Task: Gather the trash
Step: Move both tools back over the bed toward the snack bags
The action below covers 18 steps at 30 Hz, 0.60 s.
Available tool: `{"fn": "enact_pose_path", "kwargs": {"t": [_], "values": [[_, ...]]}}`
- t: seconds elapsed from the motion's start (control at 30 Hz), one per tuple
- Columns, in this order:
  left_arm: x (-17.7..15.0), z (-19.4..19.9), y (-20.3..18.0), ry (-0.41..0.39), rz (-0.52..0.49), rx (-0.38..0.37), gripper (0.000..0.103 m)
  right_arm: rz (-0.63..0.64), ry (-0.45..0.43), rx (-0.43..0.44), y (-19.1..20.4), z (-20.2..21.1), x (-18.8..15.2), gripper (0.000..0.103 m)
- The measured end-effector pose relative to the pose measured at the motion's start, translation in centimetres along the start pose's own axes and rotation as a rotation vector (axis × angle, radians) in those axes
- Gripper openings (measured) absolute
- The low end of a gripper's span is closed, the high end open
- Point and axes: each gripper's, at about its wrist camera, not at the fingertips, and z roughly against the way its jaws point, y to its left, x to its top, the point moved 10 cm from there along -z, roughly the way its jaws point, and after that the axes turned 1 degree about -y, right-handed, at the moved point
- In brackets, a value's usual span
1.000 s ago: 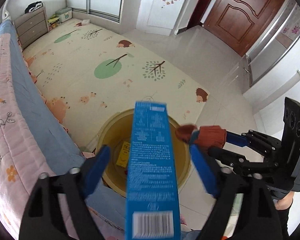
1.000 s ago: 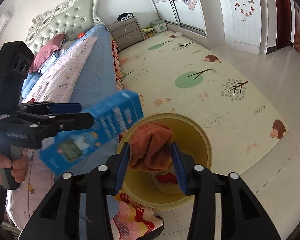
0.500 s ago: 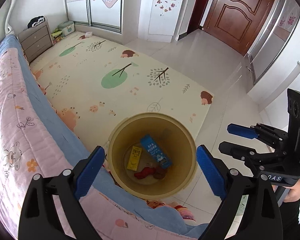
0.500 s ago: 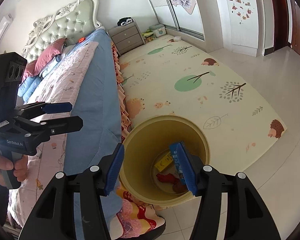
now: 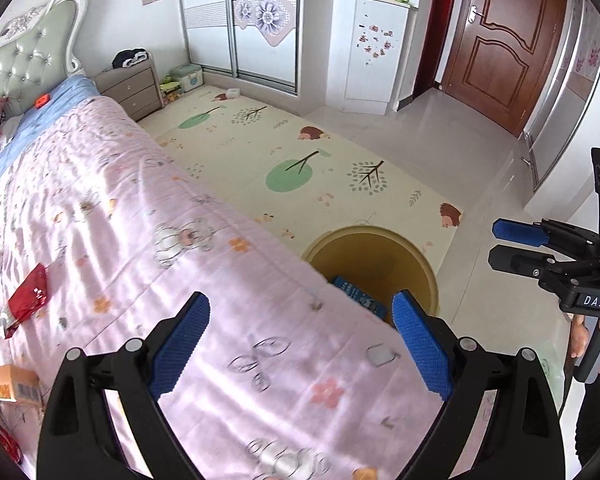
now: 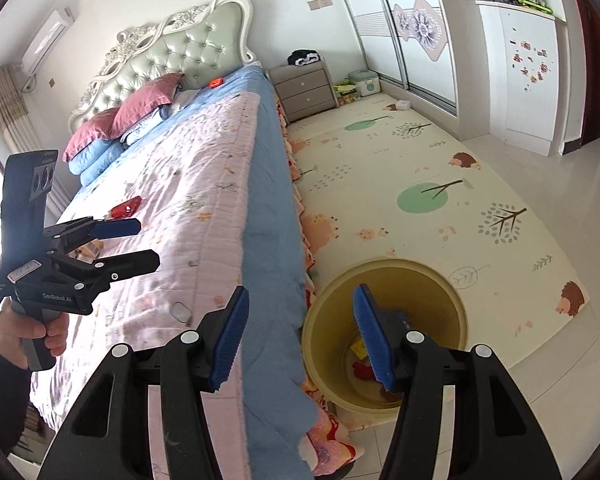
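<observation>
My left gripper [image 5: 300, 340] is open and empty, hovering over the pink quilt of the bed [image 5: 148, 216]. On the quilt to its left lie a red wrapper [image 5: 28, 300] and an orange carton [image 5: 12, 384]. My right gripper [image 6: 300, 336] is also open and empty, above the bed edge and the yellow bin [image 6: 424, 300]. The bin [image 5: 380, 256] stands on the floor beside the bed and holds a blue box [image 5: 356, 296], a yellow pack [image 6: 358, 348] and a red scrap [image 6: 360, 370]. The right wrist view shows the left gripper [image 6: 146, 244] near the red wrapper [image 6: 126, 208].
The bed has a tufted headboard [image 6: 188, 48] and red pillows [image 6: 140, 112]. A patterned play mat [image 6: 420, 184] covers the floor beside it. A nightstand [image 6: 306, 88], sliding wardrobe doors [image 5: 260, 20] and a brown door [image 5: 500, 40] line the far walls.
The blue box left my left gripper and the brown cloth left my right one; both dropped into the bin. Both grippers then rose and swung over the bed.
</observation>
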Motion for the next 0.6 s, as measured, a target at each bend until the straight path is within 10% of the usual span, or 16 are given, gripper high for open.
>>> {"fn": "enact_pose_path", "kwargs": {"t": [0.6], "values": [[-9.4, 12.6, 15.5, -0.094, 0.156, 0.205, 0.092, 0.252, 0.059, 0.207, 21.2, -4.5, 0.0, 0.054]]}}
